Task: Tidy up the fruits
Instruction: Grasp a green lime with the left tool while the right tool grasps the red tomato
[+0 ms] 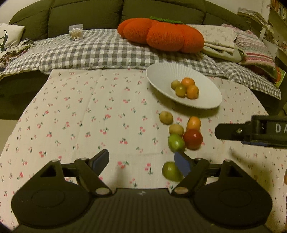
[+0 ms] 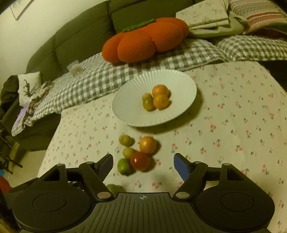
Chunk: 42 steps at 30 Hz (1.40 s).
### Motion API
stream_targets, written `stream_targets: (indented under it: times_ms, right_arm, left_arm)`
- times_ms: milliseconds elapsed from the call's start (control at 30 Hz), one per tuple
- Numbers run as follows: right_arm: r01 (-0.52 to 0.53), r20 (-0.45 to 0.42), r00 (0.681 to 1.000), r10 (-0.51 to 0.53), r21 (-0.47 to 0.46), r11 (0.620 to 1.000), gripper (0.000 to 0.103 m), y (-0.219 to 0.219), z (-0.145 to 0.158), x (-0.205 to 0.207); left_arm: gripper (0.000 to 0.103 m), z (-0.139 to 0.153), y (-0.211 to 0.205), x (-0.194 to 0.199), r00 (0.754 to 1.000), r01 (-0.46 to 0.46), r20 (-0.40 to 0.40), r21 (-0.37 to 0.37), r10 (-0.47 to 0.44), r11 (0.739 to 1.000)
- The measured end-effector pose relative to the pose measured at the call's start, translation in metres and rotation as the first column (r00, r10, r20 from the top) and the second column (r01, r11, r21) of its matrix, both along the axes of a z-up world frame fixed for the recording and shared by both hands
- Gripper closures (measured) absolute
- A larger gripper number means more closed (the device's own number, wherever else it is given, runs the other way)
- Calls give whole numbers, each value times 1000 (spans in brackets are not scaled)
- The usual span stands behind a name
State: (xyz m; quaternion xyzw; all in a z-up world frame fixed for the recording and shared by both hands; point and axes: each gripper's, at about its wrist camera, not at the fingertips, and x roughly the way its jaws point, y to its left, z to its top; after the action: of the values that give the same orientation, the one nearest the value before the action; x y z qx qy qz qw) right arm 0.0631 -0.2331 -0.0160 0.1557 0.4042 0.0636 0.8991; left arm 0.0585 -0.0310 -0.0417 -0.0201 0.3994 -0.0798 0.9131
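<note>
A white ribbed plate (image 1: 200, 100) (image 2: 129, 107) holds two oranges (image 1: 192, 91) (image 2: 160, 101) and small yellow-green fruits (image 1: 180, 90) (image 2: 148, 104). Loose on the cherry-print cloth lie an orange (image 1: 193, 123) (image 2: 147, 144), a red fruit (image 1: 192, 138) (image 2: 140, 161), yellowish fruits (image 1: 166, 117) (image 2: 125, 140) and green fruits (image 1: 175, 142) (image 2: 124, 166). My left gripper (image 1: 143, 162) is open and empty; one green fruit (image 1: 171, 171) lies just inside its right finger. My right gripper (image 2: 143, 164) is open and empty above the loose fruit, and shows at the left wrist view's right edge (image 1: 251, 131).
The cherry-print cloth (image 1: 89, 116) covers the table. Behind it a checked blanket (image 1: 89, 52) lies on a green sofa (image 1: 86, 16) with an orange pumpkin cushion (image 1: 161, 34) (image 2: 143, 39), folded linens (image 1: 218, 41) and a small clear box (image 1: 76, 31).
</note>
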Motion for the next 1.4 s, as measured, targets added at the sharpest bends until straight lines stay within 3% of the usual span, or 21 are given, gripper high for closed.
stream_targets:
  times_ms: [533, 733, 800, 833, 1233, 1400]
  right_arm:
    - [-6, -17, 1000, 5, -47, 999, 21, 1, -11, 3]
    - [6, -29, 1000, -8, -52, 999, 21, -4, -15, 7]
    - [3, -30, 1000, -5, -51, 999, 21, -4, -16, 8]
    - [1, -29, 1000, -3, -51, 999, 21, -4, -16, 8]
    - [-14, -17, 1000, 13, -45, 999, 21, -1, -22, 12]
    - [-4, -45, 999, 6, 43, 999, 21, -5, -29, 18]
  left_arm:
    - [26, -31, -31, -13, 992, 123, 0, 71, -123, 990]
    - [49, -39, -36, -12, 988, 152, 11, 78, -153, 985]
    - [67, -38, -39, -12, 984, 176, 18, 68, -178, 982]
    - [71, -38, -40, -13, 983, 183, 21, 66, -185, 981]
    - [72, -34, -27, -13, 989, 145, 24, 45, -146, 988]
    - [72, -31, -13, -11, 995, 100, 19, 33, -101, 994]
